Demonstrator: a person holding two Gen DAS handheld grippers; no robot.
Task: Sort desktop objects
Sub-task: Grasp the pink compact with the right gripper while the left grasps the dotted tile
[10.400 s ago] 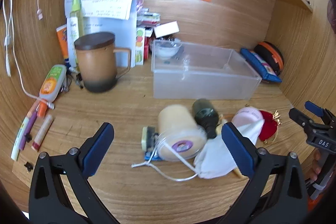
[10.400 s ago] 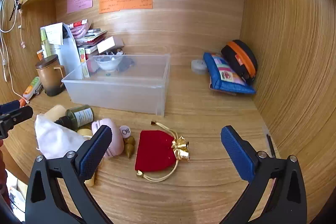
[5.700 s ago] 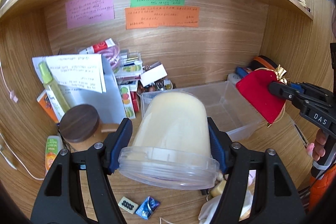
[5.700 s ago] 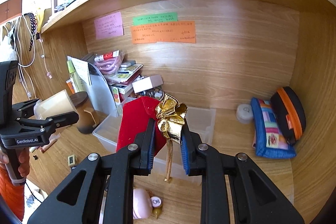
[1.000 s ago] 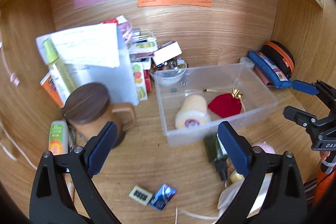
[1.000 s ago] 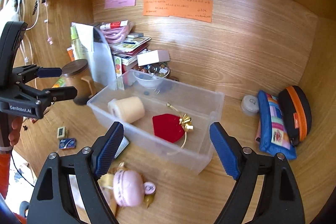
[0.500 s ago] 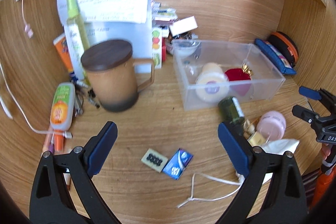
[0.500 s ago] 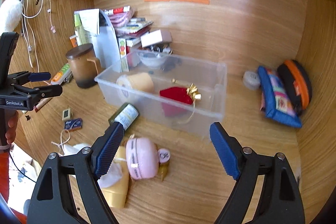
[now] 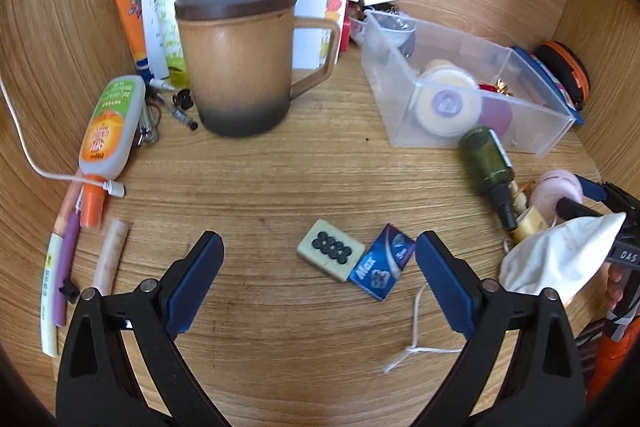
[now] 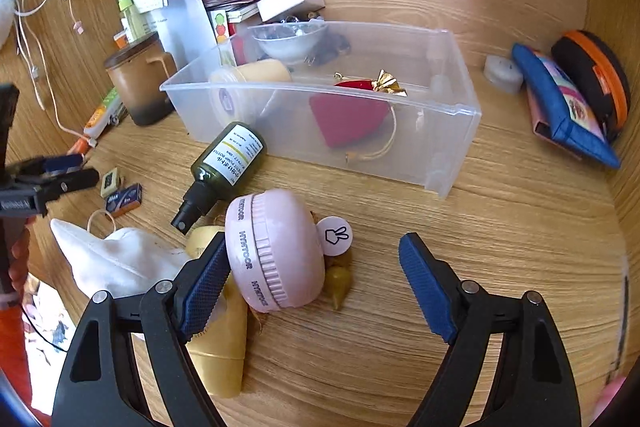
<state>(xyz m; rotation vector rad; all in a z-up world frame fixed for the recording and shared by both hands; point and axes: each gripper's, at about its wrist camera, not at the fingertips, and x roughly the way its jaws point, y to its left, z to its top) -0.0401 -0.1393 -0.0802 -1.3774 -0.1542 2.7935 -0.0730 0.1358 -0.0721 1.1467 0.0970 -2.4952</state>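
Your left hand-held gripper (image 9: 318, 273) hangs wide open and empty over the domino tile (image 9: 331, 250) and blue packet (image 9: 382, 267), low centre. Your right hand-held gripper (image 10: 310, 281), also agape, straddles the pink case (image 10: 274, 253) without pinching. Next: squeeze, then carry to the clear bin (image 10: 452, 131), upper centre.

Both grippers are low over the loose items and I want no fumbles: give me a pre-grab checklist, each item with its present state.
1. Left gripper open, nothing held: ok.
2. Mahjong tile and blue packet lie flat between the left fingers, touching each other; grabbing one alone: cannot tell.
3. Right gripper open, nothing held: ok.
4. Pink round case lies toward the right gripper's left finger, not centred: not ok.
5. Clear bin has bare floor beside the red pouch and cream jar: ok.
6. Green bottle lies against the bin's front wall, away from both grippers: ok.
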